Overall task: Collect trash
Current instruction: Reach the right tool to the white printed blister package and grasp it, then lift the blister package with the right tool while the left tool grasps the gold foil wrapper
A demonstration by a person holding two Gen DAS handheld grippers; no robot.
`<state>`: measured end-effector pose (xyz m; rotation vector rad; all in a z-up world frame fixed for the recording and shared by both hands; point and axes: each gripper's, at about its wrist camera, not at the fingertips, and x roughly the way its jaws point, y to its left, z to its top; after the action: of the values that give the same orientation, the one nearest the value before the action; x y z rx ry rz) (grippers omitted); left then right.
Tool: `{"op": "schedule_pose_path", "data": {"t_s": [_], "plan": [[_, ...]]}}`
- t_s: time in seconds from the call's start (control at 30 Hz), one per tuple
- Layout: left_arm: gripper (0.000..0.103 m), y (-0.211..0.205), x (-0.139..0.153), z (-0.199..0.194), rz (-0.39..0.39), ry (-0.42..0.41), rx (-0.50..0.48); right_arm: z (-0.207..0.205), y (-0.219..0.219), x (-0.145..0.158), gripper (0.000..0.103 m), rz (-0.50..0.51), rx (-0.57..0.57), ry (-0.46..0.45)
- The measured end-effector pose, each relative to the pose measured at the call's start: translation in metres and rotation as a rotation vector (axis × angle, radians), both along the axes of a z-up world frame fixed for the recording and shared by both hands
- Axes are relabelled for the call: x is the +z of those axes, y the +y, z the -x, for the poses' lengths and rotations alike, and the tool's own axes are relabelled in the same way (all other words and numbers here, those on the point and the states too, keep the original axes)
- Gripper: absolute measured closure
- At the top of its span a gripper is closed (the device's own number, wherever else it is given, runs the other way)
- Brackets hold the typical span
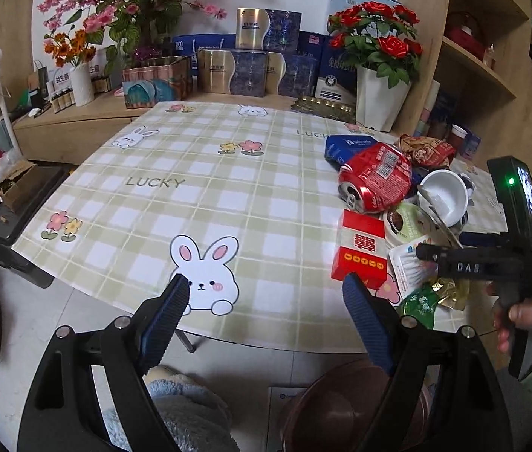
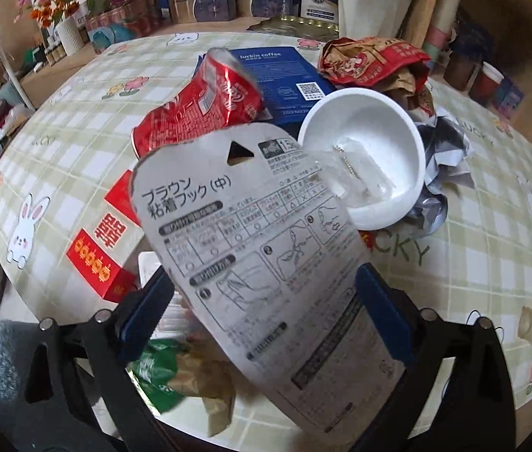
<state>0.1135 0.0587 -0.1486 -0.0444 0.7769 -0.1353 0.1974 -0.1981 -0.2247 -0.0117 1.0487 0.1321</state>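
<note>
The tablecloth (image 1: 190,173) carries the word "LUCKY" in several places. The blue paper bag (image 2: 288,75) reads "luckin coffee" and has a QR code. The grey packaging card (image 2: 266,248) shows Japanese print "ブラウン 粘着フック (中)". The right gripper (image 1: 465,263) body bears the letters "DAS". The red box (image 1: 360,252) has the character "囍".

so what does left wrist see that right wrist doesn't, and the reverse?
Left wrist only: the red rose bouquet in a white pot, the brown plastic basin on the floor below the table edge, and the right gripper seen from the side over the trash pile.

Right wrist only: the grey printed hook-packaging card standing between its open blue pads, and the crumpled black-and-white paper behind the bowl.

Both: the crushed red soda can, white round bowl, red cigarette box, blue coffee sleeve.
</note>
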Motion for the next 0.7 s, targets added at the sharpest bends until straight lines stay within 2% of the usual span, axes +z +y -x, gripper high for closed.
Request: {"op": "schedule_pose_path", "data": {"t_s": [0.13, 0.17, 0.2, 0.27, 0.4, 0.6, 0.7], "plan": [[0.021, -0.006, -0.004, 0.003, -0.005, 0.001, -0.026, 0.006, -0.013, 0.011, 0.026, -0.096, -0.002, -0.004], [0.021, -0.008, -0.005, 0.004, -0.005, 0.003, -0.033, 0.009, -0.017, 0.015, 0.031, -0.119, -0.008, -0.007], [0.021, -0.01, -0.005, 0.005, -0.002, 0.004, -0.037, 0.013, -0.024, 0.02, 0.044, -0.154, -0.024, -0.018], [0.021, -0.015, -0.005, 0.007, 0.014, 0.005, -0.058, 0.022, -0.038, 0.028, 0.055, -0.218, -0.05, -0.051], [0.022, -0.042, -0.005, 0.011, 0.012, -0.004, -0.168, 0.036, -0.064, 0.042, 0.074, -0.259, -0.104, -0.123], [0.022, -0.102, -0.02, 0.014, -0.024, 0.043, -0.392, 0.072, -0.105, 0.056, 0.081, -0.301, -0.196, -0.229], [0.022, -0.126, -0.031, 0.009, -0.04, 0.053, -0.468, 0.082, -0.119, 0.058, 0.08, -0.253, -0.228, -0.259]]}}
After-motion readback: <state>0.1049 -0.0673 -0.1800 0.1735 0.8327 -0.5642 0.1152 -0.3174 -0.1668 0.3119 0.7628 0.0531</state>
